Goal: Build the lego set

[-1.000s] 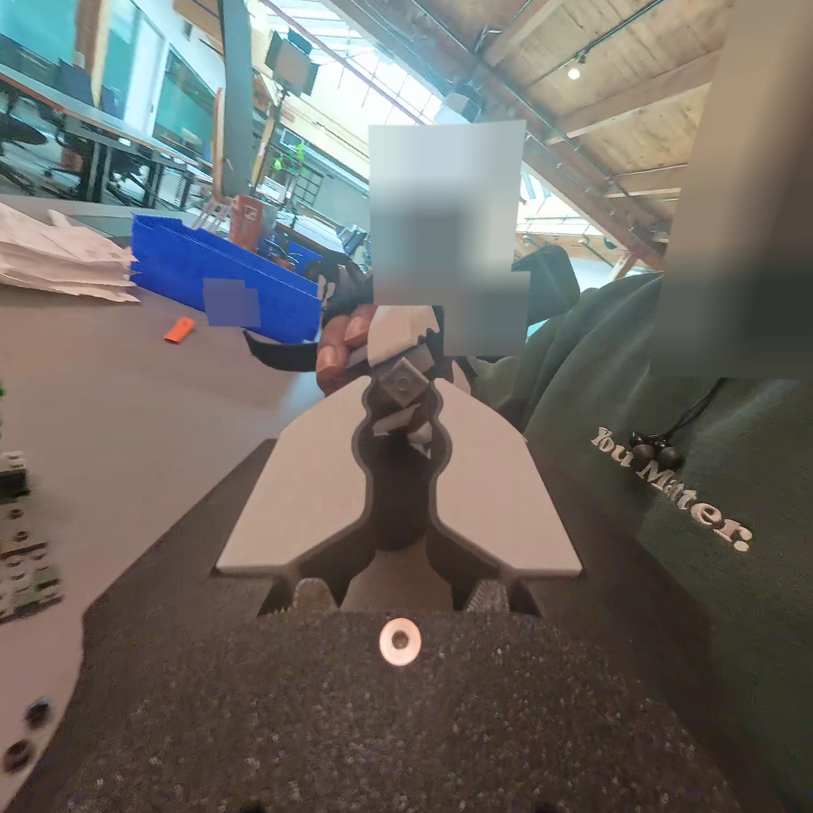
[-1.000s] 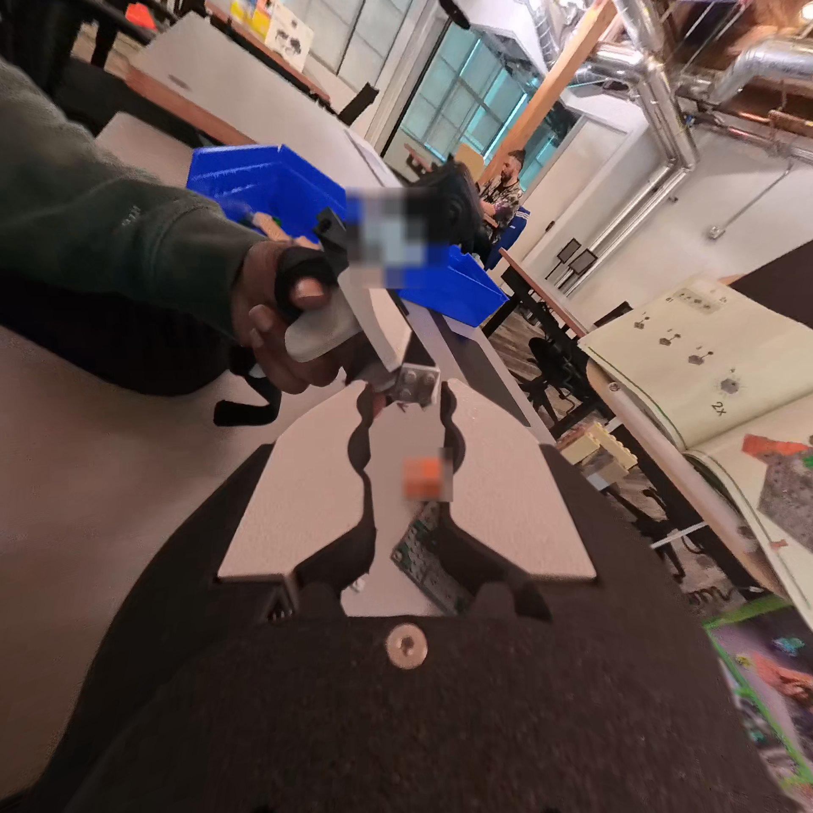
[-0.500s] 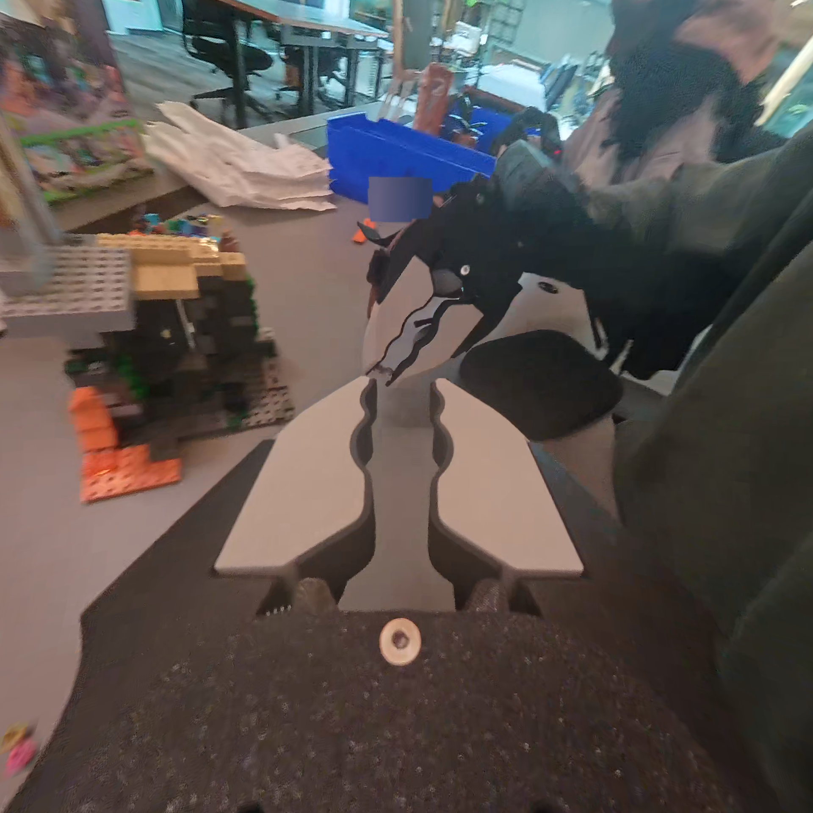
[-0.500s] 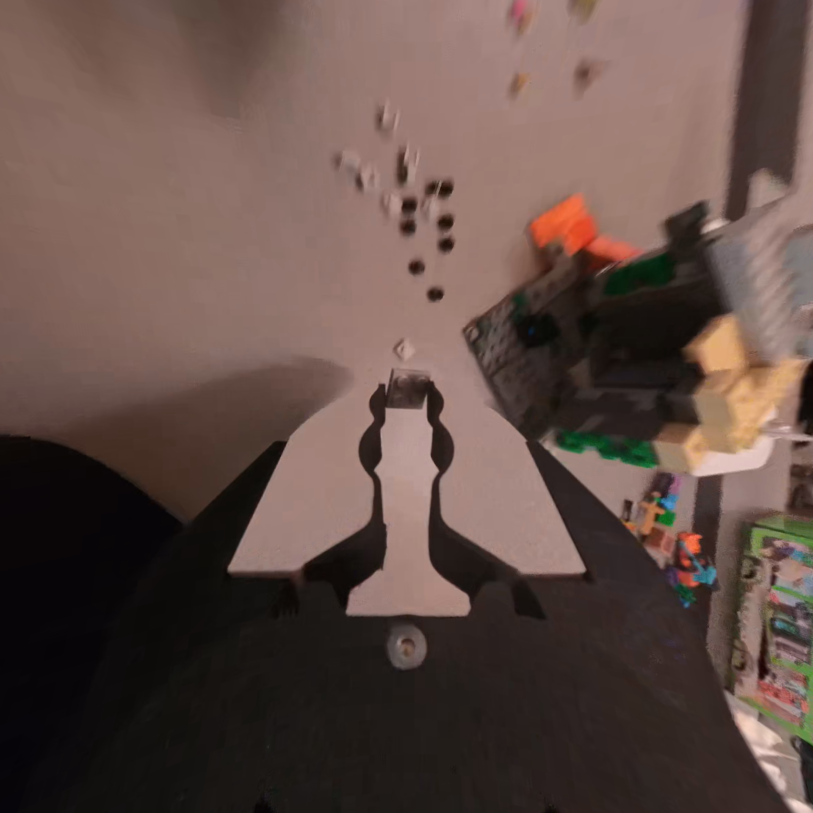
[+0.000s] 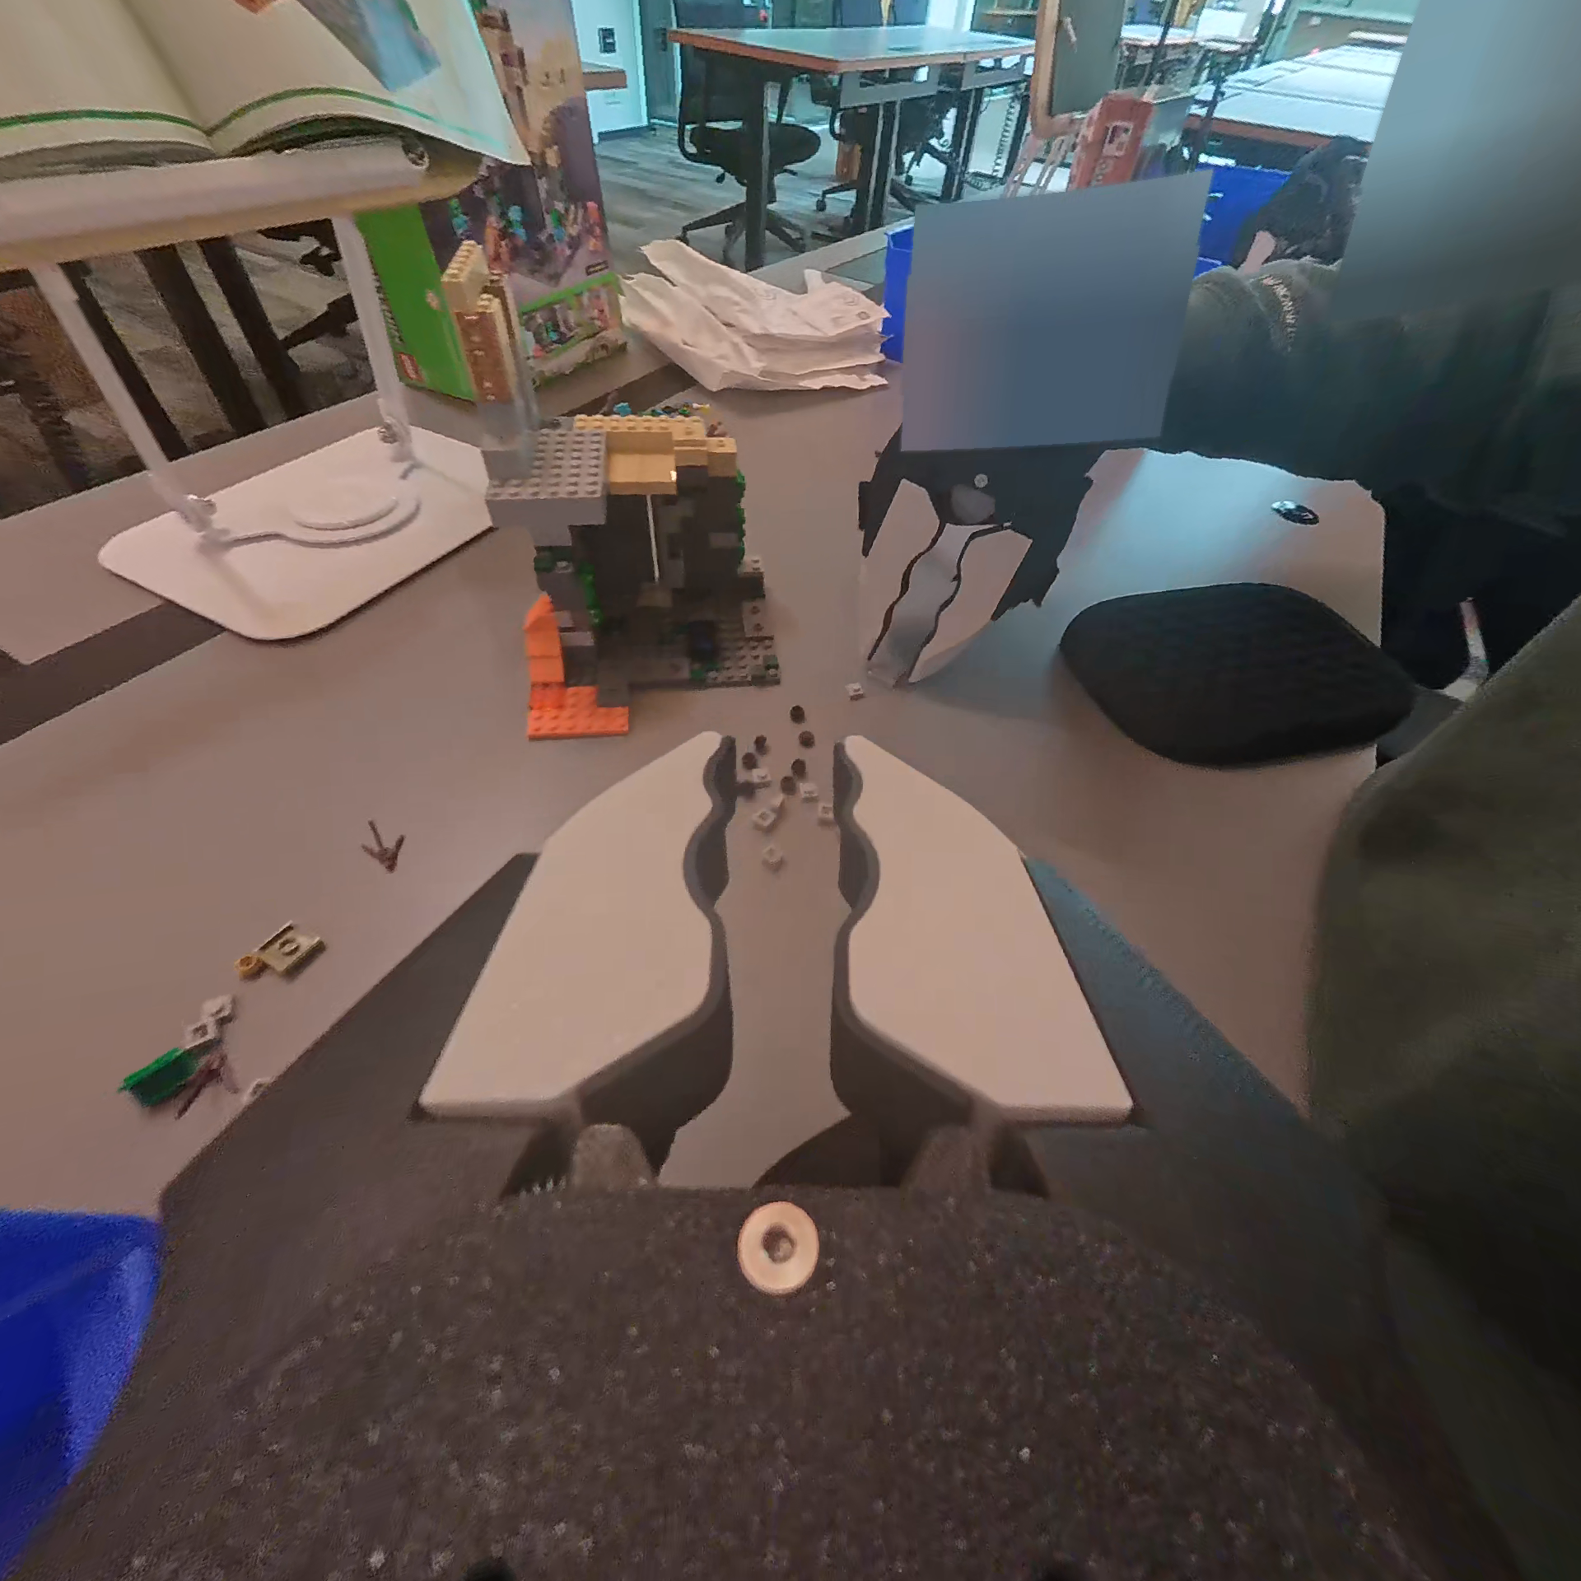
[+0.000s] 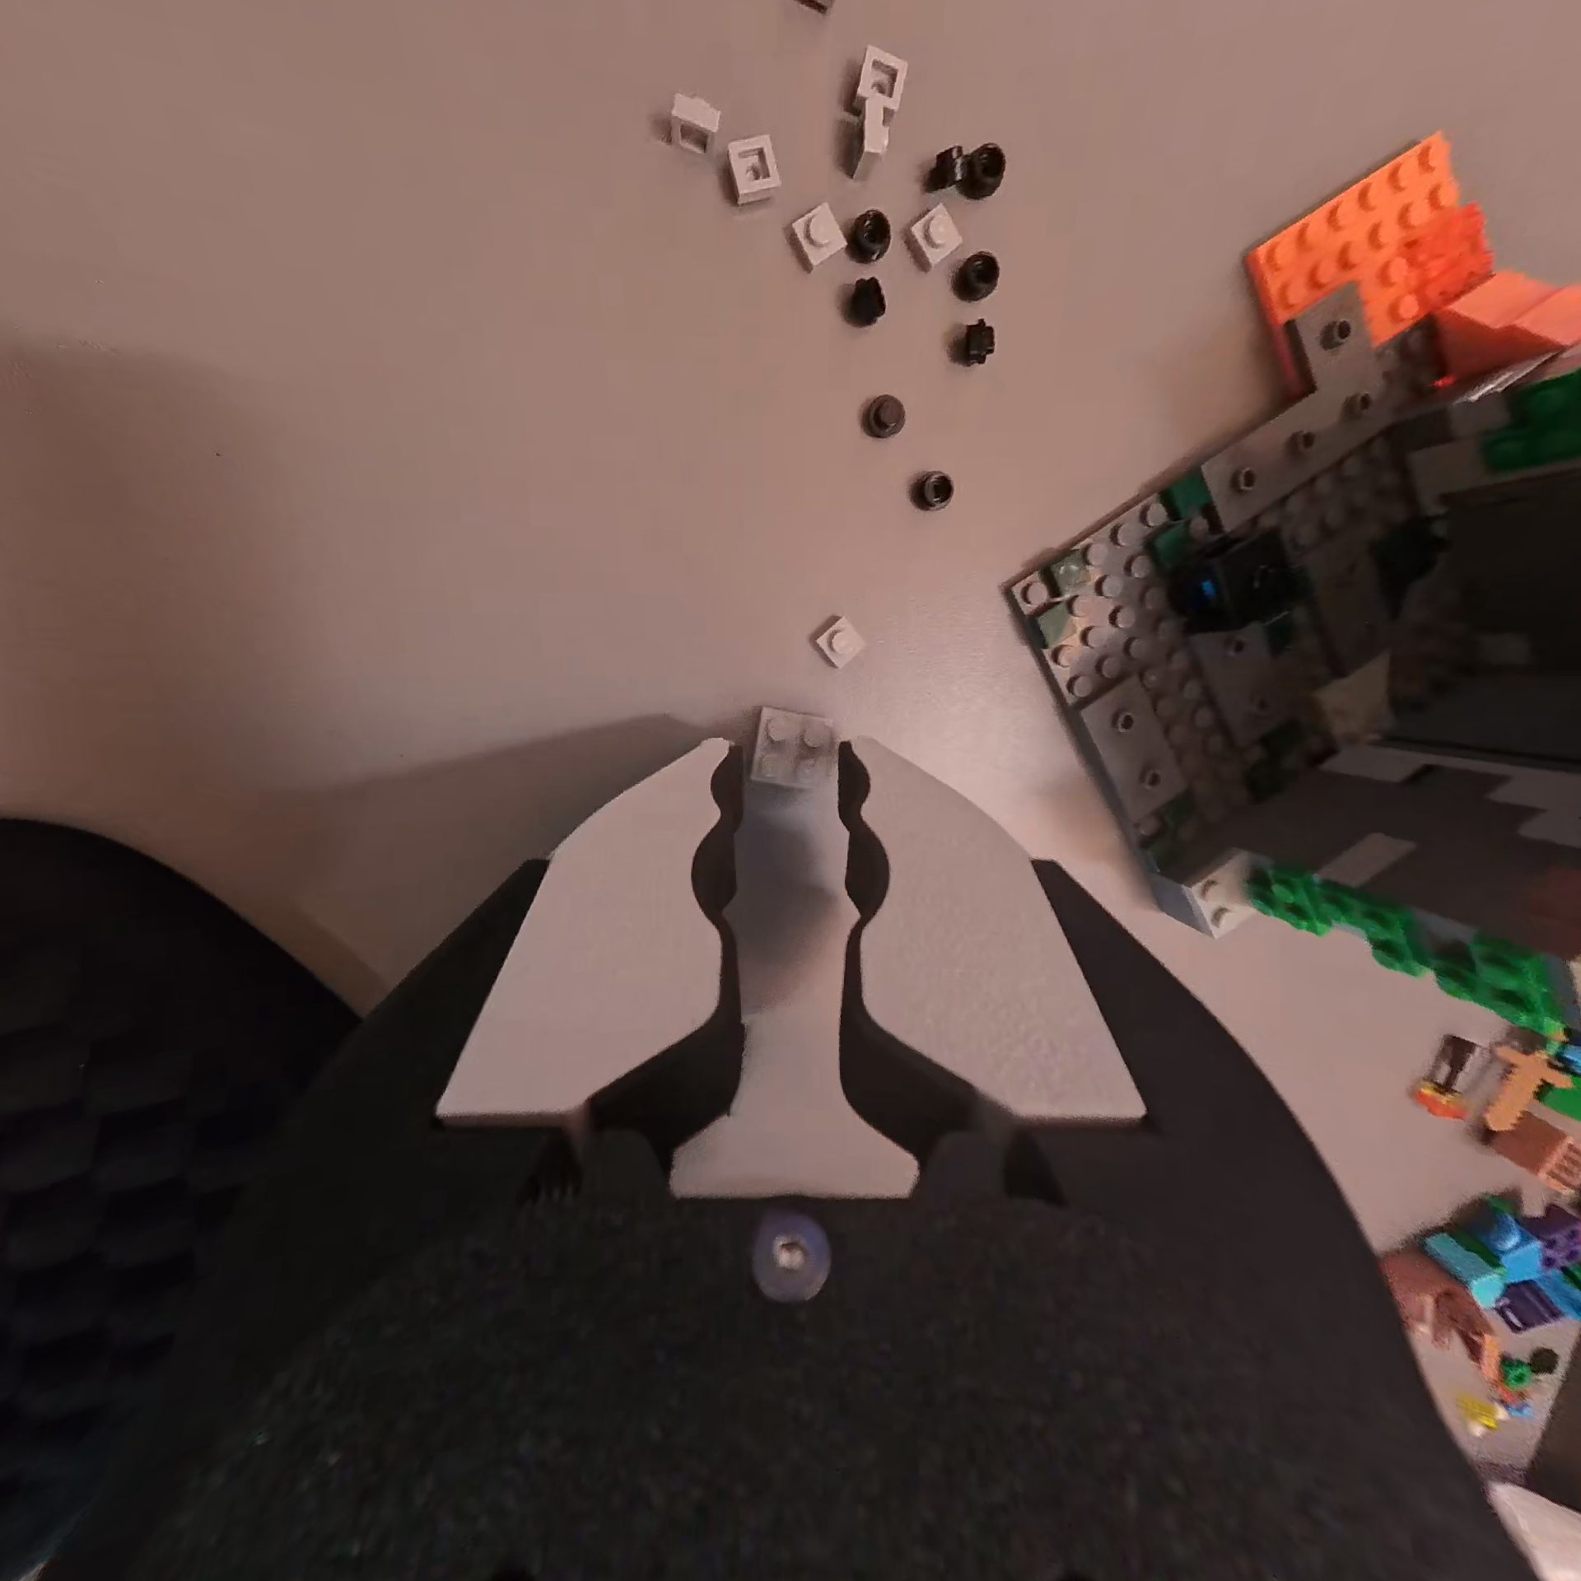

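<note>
Left wrist view: my left gripper (image 5: 783, 753) hangs above the grey table (image 5: 257, 770), fingers a narrow gap apart with nothing between them; loose small studs (image 5: 783, 783) lie on the table beneath the tips, just in front of the brick model (image 5: 650, 582).

Right wrist view: my right gripper (image 6: 785, 753) pinches a light grey four-stud brick (image 6: 794, 746) at the tips, left of the brick model (image 6: 1283, 616), with a small grey plate (image 6: 839, 642) just beyond it.

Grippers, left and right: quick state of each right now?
Left gripper: open, nothing between its fingers; loose small pieces lie on the table beneath.
Right gripper: closed on a light grey four-stud brick.
</note>
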